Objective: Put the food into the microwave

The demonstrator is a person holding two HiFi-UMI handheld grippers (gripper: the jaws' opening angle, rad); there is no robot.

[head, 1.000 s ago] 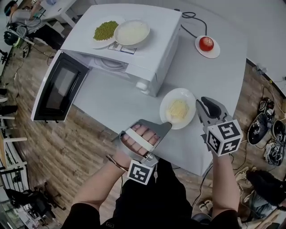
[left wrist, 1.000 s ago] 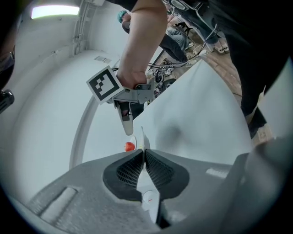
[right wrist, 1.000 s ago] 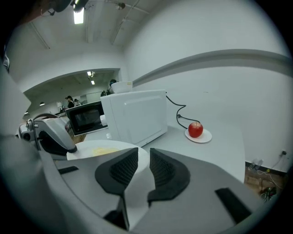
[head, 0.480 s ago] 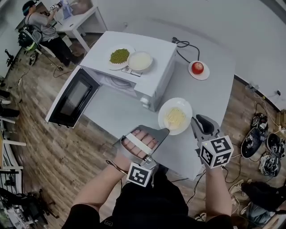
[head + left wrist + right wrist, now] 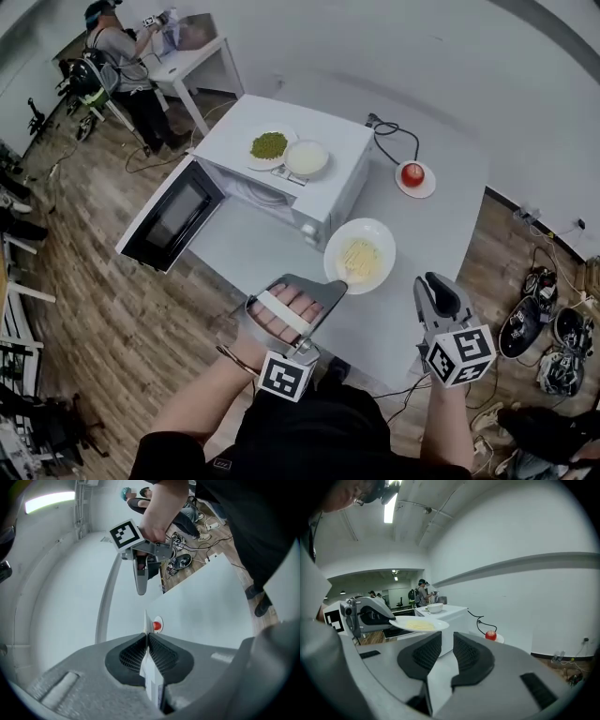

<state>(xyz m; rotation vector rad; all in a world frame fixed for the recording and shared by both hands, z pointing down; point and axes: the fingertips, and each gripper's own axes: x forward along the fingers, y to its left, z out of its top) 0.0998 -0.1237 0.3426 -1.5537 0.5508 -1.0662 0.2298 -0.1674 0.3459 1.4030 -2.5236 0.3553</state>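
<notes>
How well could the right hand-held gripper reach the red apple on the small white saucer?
Probably yes. The right hand-held gripper is open and empty, and only white tabletop lies between it and the red apple on its small white saucer.

The floor is brown wood plank and the walls are plain white, one of them with a grey band running along it. A large white desk stands near the wall. A smaller white table stands in the far corner with a person beside it, and shoes lie on the floor at the right. A tube light glows on the white ceiling.
</notes>
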